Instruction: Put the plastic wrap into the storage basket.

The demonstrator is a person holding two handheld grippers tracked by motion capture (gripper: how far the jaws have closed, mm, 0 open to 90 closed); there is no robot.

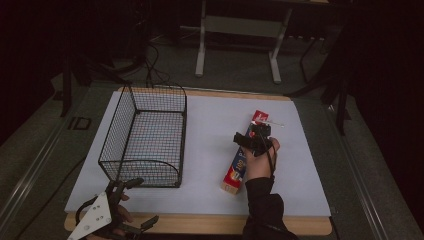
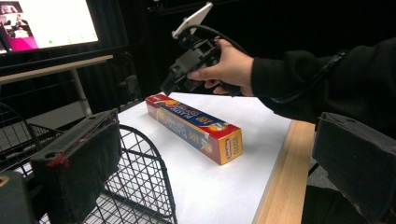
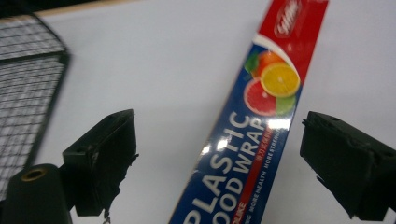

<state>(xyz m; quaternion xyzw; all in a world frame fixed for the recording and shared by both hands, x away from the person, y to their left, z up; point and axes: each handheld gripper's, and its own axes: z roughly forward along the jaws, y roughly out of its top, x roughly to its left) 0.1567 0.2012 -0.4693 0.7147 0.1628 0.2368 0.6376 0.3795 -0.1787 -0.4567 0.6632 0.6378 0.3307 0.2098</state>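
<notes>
You held your right gripper (image 1: 250, 137) spread above the long red-and-blue plastic wrap box (image 3: 252, 135), right of the black wire basket (image 1: 145, 135), apparently lining up a grasp needing descent and closing, while your left gripper (image 1: 117, 212) waited spread.

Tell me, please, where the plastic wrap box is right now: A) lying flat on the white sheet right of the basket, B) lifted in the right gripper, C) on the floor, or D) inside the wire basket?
A: the plastic wrap box lies flat on the white sheet, apart from the wire basket, with the right gripper open above it.
</notes>
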